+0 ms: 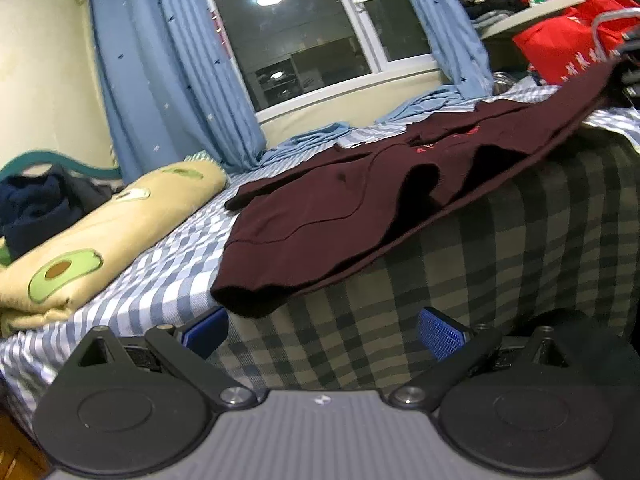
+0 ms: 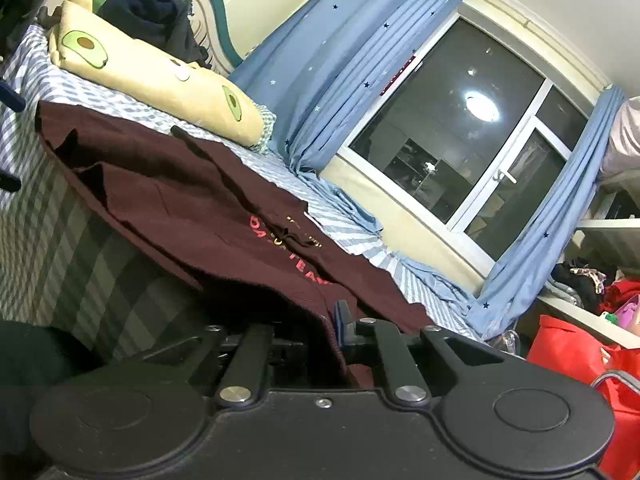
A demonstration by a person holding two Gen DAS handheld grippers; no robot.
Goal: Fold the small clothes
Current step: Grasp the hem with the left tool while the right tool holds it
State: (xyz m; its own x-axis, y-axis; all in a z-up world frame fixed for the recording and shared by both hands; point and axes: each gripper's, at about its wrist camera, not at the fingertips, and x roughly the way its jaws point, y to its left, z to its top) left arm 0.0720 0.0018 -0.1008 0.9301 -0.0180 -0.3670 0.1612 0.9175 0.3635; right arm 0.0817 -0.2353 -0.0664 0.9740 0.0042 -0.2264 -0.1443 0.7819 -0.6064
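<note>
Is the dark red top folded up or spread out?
Mostly spread out: the maroon sweatshirt lies across the bed, one edge pinched by the right gripper.

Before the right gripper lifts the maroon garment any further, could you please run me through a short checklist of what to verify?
1. Right gripper closed on the maroon garment: ok; fabric sits pinched between its fingers.
2. Left gripper holding the opposite corner: not ok; open, nothing between its fingers.
3. Garment spread flat: not ok; its front edge is rumpled and overhangs the bed.
4. Avocado pillow clear of the garment: ok.
5. Grip firm enough to lift: cannot tell.
</note>
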